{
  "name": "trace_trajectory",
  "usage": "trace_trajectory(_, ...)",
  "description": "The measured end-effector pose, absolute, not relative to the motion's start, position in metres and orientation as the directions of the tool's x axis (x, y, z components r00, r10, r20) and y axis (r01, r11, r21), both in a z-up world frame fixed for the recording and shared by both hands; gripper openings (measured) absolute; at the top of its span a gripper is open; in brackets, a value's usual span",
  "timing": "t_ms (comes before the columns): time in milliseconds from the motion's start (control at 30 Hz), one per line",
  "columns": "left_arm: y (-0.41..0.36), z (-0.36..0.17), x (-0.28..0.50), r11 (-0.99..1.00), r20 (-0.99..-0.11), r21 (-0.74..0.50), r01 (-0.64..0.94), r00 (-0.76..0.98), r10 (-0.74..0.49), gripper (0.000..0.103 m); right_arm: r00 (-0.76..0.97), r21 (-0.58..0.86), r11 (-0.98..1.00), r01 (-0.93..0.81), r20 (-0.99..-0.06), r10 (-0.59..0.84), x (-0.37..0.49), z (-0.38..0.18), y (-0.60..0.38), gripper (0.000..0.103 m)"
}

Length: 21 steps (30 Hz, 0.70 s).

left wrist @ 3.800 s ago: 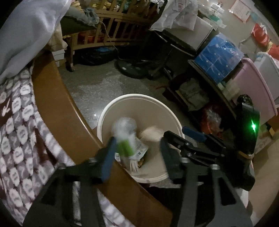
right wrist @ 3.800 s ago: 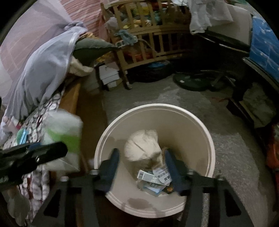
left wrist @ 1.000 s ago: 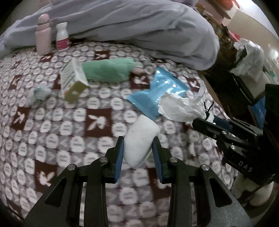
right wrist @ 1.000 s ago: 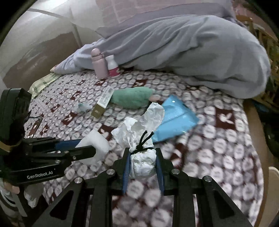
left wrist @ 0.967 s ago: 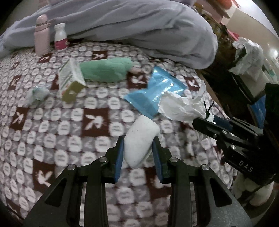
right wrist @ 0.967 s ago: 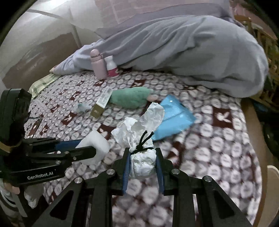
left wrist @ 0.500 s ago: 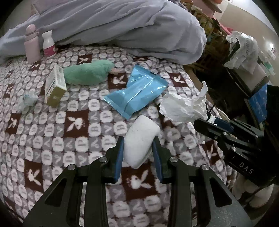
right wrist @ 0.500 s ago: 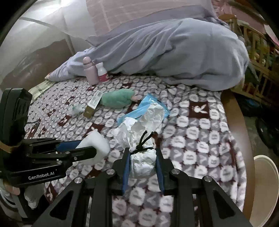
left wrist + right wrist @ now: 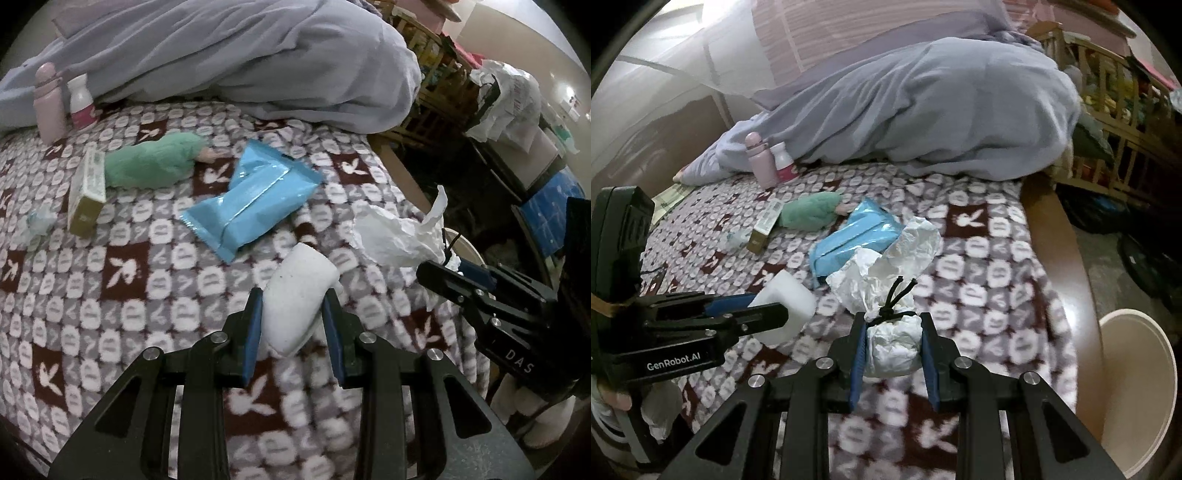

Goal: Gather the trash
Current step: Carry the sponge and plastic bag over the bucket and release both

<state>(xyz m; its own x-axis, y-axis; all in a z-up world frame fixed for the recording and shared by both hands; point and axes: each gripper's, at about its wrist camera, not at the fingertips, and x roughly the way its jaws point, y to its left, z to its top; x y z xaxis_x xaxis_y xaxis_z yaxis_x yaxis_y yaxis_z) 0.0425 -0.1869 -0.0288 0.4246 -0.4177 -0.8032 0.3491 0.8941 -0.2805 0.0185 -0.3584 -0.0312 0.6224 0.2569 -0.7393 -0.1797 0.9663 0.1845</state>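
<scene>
My left gripper (image 9: 293, 326) is shut on a white foam block (image 9: 297, 295) and holds it above the patterned bed blanket (image 9: 122, 306); the block also shows in the right wrist view (image 9: 785, 308). My right gripper (image 9: 894, 356) is shut on a crumpled white paper bundle tied with black string (image 9: 894, 341), seen in the left wrist view (image 9: 399, 240). A cream trash bin (image 9: 1137, 391) stands on the floor beside the bed, to the right. A blue packet (image 9: 251, 201), a green cloth (image 9: 151, 166), a small carton (image 9: 86, 192) and a small wad (image 9: 37, 221) lie on the blanket.
A grey-blue duvet (image 9: 923, 110) is heaped at the back of the bed. A pink bottle (image 9: 761, 160) and a white bottle (image 9: 785, 162) stand by it. The wooden bed rail (image 9: 1060, 266) runs along the right. A wooden crib (image 9: 1115, 110) and clutter fill the room beyond.
Both grippers have drawn back and swung right with their loads still held. The bed's right edge and the trash bin have come into view.
</scene>
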Motion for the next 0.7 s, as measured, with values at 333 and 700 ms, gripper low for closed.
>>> trace_trajectory(333, -0.234, -0.022, 0.045, 0.866, -0.793, -0.283, 0.412, 0.407, -0.453, 0.029, 0.643, 0.188, 0.976, -0.107, -0.736, 0.212, 0.008, -0.03, -0.402, 0.026)
trace_trajectory(700, -0.287, -0.02, 0.044, 0.828, -0.793, -0.286, 0.483, 0.366, -0.487, 0.029, 0.657, 0.184, 0.983, -0.009, -0.74, 0.144, -0.006, -0.031, -0.453, 0.026)
